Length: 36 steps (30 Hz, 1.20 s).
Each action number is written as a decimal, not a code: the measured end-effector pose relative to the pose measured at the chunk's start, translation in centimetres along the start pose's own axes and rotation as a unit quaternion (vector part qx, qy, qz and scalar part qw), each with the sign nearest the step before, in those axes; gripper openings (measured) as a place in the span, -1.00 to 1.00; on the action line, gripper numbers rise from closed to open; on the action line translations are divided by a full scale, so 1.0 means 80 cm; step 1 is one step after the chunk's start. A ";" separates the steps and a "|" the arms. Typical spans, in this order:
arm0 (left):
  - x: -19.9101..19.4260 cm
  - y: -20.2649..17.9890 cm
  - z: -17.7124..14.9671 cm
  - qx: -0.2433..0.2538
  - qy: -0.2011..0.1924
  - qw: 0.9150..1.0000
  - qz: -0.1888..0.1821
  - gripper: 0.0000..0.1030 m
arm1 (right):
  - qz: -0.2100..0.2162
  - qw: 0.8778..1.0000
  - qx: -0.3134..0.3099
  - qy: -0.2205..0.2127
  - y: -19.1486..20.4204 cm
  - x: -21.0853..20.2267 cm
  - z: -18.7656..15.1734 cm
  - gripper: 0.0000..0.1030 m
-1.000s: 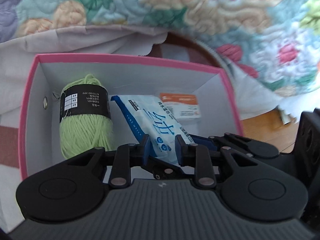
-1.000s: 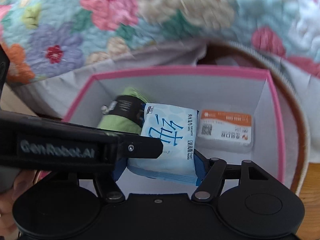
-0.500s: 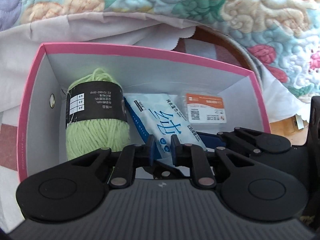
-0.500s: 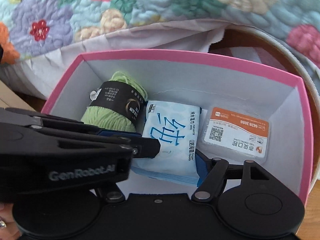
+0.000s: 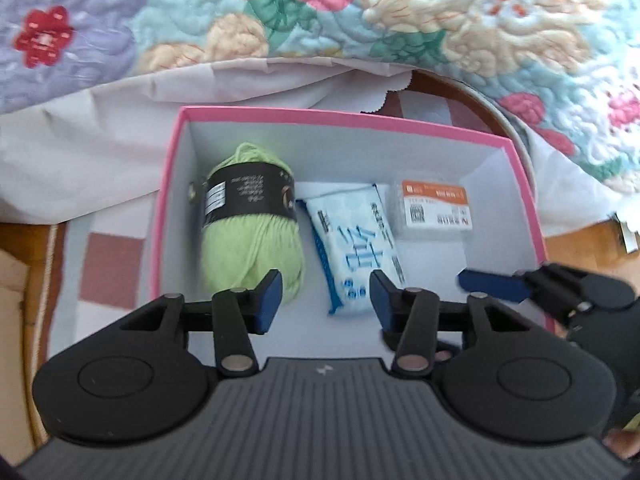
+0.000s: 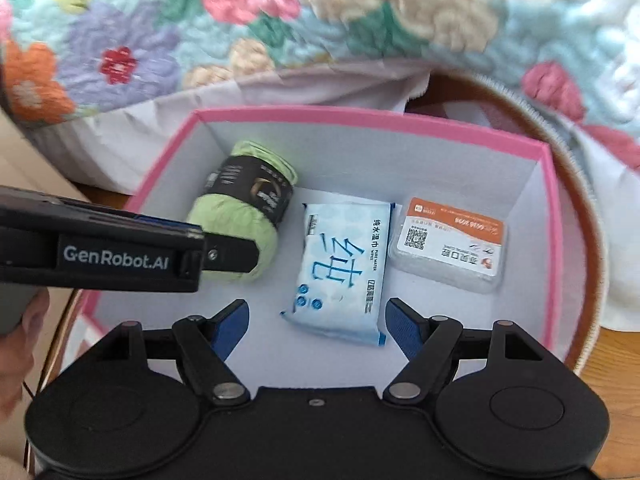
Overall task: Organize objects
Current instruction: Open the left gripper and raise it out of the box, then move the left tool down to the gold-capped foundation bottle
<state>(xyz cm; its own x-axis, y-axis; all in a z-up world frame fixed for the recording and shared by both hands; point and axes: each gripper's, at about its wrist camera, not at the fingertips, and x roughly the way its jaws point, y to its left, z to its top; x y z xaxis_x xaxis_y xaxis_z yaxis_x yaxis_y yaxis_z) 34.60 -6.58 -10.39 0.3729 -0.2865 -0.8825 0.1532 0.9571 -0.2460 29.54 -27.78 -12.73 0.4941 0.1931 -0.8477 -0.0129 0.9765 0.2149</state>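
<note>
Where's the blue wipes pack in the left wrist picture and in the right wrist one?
Left wrist: the wipes pack lies mid-box, right of the green yarn.
Right wrist: the wipes pack lies at centre, just beyond the open jaws.
Shared landmark: the orange-labelled case to its right, inside the pink box.

Inside the box (image 6: 536, 216) — yarn ball (image 6: 244, 216) at its left wall, wet-wipe pack (image 6: 340, 268) in the middle, card case (image 6: 448, 244) by its right wall.
</note>
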 end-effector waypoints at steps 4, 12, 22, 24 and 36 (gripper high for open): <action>-0.044 0.001 -0.012 0.005 0.000 1.000 0.003 0.07 | 0.010 1.000 -0.018 -0.018 0.020 -0.054 0.001 0.54; -0.152 -0.005 -0.043 0.028 -0.017 0.999 0.028 0.21 | 0.003 0.997 -0.068 -0.034 0.069 -0.162 -0.010 0.54; -0.261 -0.012 -0.103 0.038 -0.017 0.999 0.020 0.29 | 0.026 0.996 -0.069 -0.056 0.115 -0.261 -0.055 0.54; -0.279 -0.014 -0.118 0.041 -0.022 0.999 0.012 0.31 | 0.029 0.995 -0.074 -0.052 0.125 -0.274 -0.063 0.54; -0.350 -0.032 -0.207 0.095 -0.051 0.993 0.041 0.43 | 0.029 0.991 -0.126 -0.035 0.172 -0.338 -0.127 0.55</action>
<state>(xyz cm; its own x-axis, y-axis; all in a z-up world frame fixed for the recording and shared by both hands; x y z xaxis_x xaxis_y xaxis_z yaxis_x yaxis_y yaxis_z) 8.59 -0.30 8.31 0.4801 -0.2209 -0.8489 0.2845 0.9547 -0.0875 7.19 -18.56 8.23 0.5456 0.2518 -0.7993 -0.2560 0.9583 0.1271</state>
